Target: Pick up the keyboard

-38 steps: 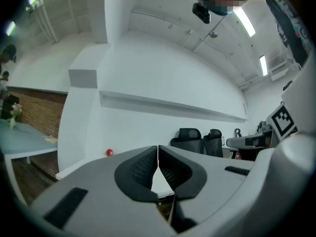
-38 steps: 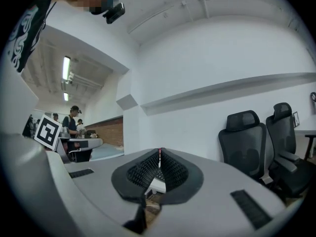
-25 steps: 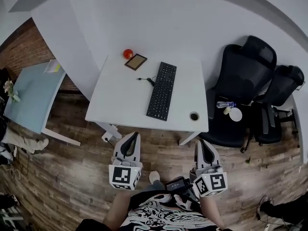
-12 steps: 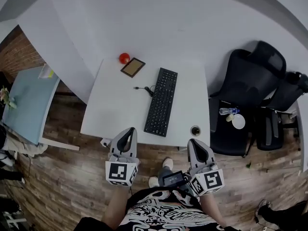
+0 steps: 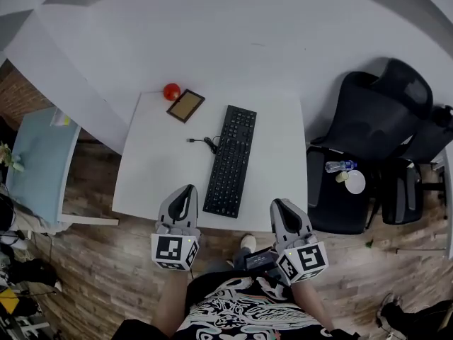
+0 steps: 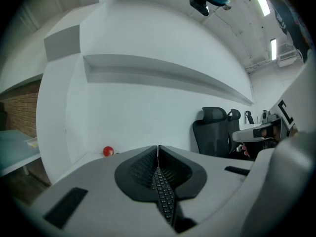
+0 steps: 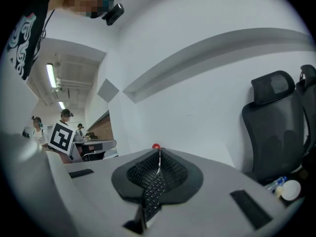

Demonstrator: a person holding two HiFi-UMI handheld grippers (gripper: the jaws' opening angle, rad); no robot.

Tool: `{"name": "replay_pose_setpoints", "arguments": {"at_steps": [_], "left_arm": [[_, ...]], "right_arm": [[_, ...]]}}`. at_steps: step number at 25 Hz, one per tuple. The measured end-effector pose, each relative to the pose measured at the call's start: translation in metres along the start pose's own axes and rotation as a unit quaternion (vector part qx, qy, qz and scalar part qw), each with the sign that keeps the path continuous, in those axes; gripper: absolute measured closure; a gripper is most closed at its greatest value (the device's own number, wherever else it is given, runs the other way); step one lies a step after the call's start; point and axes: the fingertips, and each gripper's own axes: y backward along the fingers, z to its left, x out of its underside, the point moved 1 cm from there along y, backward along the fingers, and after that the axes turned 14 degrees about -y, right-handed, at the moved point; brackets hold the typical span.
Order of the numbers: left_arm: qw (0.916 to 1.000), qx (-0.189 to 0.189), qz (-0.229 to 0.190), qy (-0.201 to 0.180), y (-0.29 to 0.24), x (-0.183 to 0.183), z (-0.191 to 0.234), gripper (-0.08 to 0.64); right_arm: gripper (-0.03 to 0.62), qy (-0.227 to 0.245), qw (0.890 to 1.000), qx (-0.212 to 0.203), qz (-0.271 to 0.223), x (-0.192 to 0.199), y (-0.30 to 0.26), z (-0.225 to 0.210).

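Both grippers are closing in on the table. A second ago their tips were hanging well short of its near edge; now, in the head view, the tips are overlapping that edge.

- Left gripper: jaws pressed together, nothing between the pads. It is pointing roughly level across the table's near-left part.
- Right gripper: jaws also pressed together and empty, sitting at the table's near-right edge.
- Keyboard: black, lying flat along the table's middle and running from the near edge toward the far edge. Neither gripper is touching it. In each gripper view its keys are showing through the notch beneath the closed jaws.
- Cable: curling on the table's top, left of centre.
- Red ball: sitting at the table's far-left corner.
- Flat brown thing: lying just inside that same corner. It is possibly a frame or a tablet; the view is too small to tell.
- Black chair: standing off the table's right side, with a bottle lying on its seat.
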Motion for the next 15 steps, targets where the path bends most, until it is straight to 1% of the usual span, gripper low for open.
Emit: {"name": "replay_pose_setpoints", "arguments": {"at_steps": [3, 6, 9, 15], "left_arm": [[0.9998, -0.005, 0.016, -0.009, -0.014, 0.003, 0.003, 0.541], [0.9997, -0.004, 0.024, -0.004, -0.028, 0.006, 0.005, 0.541], [0.9996, 0.002, 0.029, -0.005, -0.044, 0.011, 0.01, 0.541], [0.9988, 0.023, 0.043, 0.008, -0.071, 0.027, 0.023, 0.541]], "right_arm": [[0.563, -0.007, 1.0, 0.001, 0.01, -0.001, -0.009, -0.013], [0.563, -0.017, 1.0, 0.0, 0.018, 0.001, -0.018, -0.024], [0.563, -0.028, 0.999, 0.006, 0.028, 0.005, -0.031, -0.033], [0.563, -0.047, 0.998, 0.025, 0.046, 0.014, -0.054, -0.043]]}}
